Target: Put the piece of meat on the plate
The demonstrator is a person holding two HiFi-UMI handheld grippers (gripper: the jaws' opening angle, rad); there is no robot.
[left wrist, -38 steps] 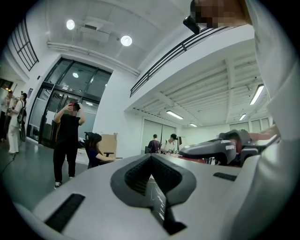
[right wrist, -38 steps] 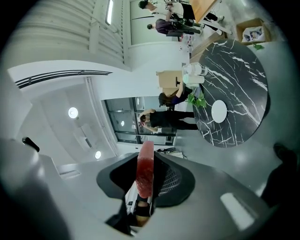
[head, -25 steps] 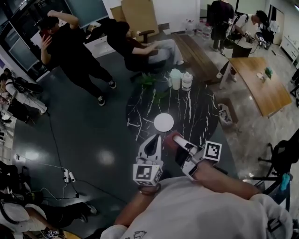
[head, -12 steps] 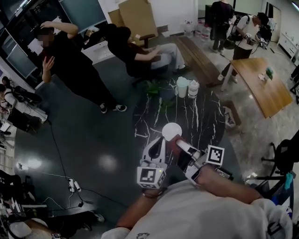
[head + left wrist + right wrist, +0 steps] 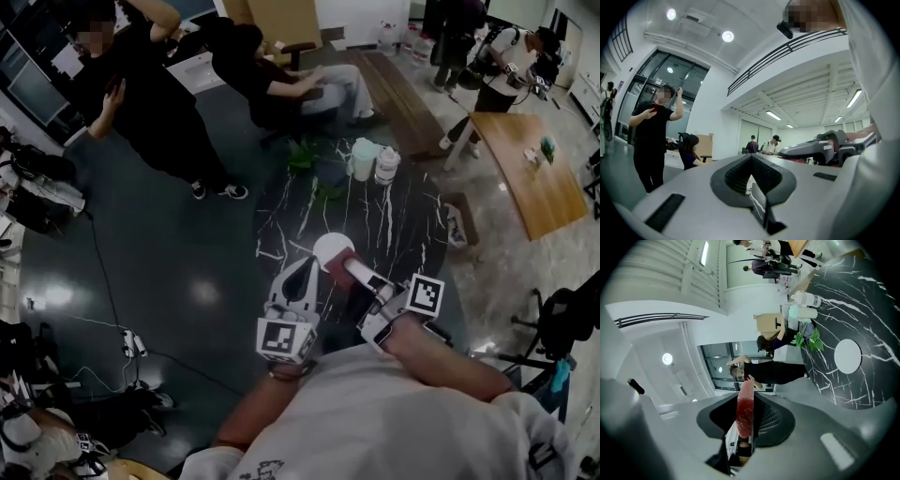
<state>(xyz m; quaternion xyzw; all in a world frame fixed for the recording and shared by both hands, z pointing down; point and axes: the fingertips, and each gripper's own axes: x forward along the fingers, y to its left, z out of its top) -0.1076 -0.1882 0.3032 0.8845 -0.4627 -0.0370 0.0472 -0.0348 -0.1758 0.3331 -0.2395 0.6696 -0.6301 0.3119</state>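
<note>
Black marble with white veins covers the round bench [image 5: 398, 220], and the job sits near its 6 o'clock side. One piece of meat [image 5: 745, 405], a red slab with a pale end, stands on edge between the jaws of the right gripper [image 5: 354, 270], which is clamped on its flat faces. About half the slab sticks out past the tips. It hangs in the air above the bench, not resting on anything.

I judge the meat soft, light and a bit slick. It should flop if it is held by one end and could slide if the squeeze slackens. The flat faces near the middle are the place to pinch, much as it is held now. Setting it down flat will probably need a tilt before letting go.

One round white plate [image 5: 847, 356] lies on the marble, bare. From the head view, the meat sits at its 6 o'clock edge. The right gripper view puts the plate ahead and to 2 o'clock, so I read the meat as short of it.

At 9 o'clock of the right gripper, the left gripper [image 5: 309, 269] is closed with nothing in it, level beside its partner.

Further out, at the bench's 12 o'clock rim, stand two containers: one pale jug [image 5: 362, 157] and one white bottle [image 5: 385, 165]. One green sprig [image 5: 302, 156] lies at 11 o'clock. Several people are beyond.
</note>
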